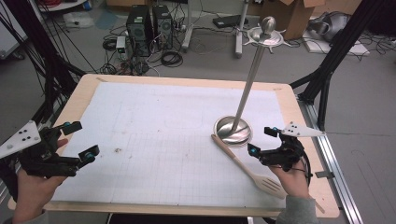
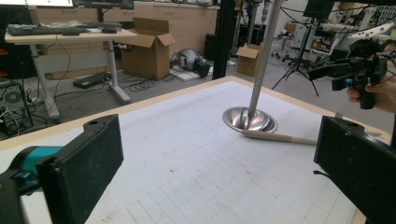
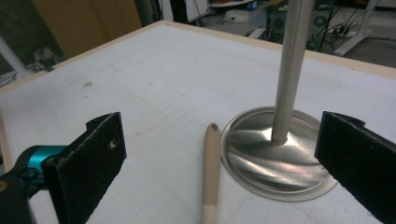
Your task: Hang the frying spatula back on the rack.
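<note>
High view: left gripper [image 1: 79, 140] at table's [image 1: 88, 88] left edge, spread wide, empty. Wooden slotted spatula [image 1: 245, 167] flat, handle tip just beside steel stand base [image 1: 232, 130]. Right gripper [image 1: 261, 140] above handle, spread, holding nothing. Right gripper view alone: hole in handle tip [image 3: 213, 126].

Grey floor [image 1: 56, 51], cardboard boxes [image 2: 148, 46], perhaps cabinets [image 2: 187, 18].

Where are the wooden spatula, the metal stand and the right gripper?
wooden spatula [image 1: 236, 160], high view, middle of its handle.
metal stand [image 1: 232, 131], high view, round base.
right gripper [image 1: 262, 140], high view, midway between its open fingertips.
</note>
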